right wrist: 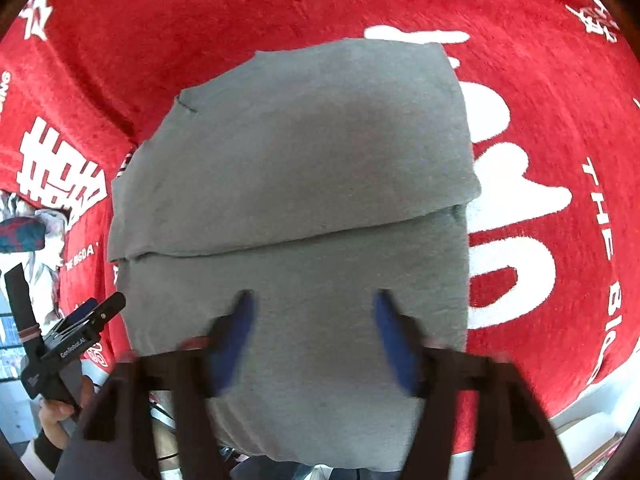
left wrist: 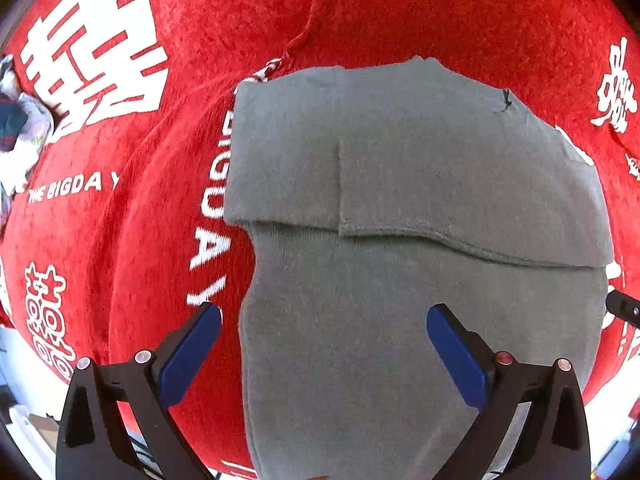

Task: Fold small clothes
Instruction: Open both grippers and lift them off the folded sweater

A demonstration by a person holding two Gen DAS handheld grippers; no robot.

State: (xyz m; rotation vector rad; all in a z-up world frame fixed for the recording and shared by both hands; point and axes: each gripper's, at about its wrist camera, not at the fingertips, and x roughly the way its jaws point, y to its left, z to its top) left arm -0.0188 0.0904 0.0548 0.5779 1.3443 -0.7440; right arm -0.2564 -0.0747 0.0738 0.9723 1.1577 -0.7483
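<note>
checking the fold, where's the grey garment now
In both wrist views the grey garment lies folded on the red cloth, under both open grippers.

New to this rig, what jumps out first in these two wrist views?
A grey garment fills the centre of both views, its far part folded over the near part and ending in a straight edge across the middle. Under it lies a bright red cloth with big white characters and "THE BIGDAY" lettering. The left gripper and right gripper both hang open above the grey fabric, gripping nothing.
</note>
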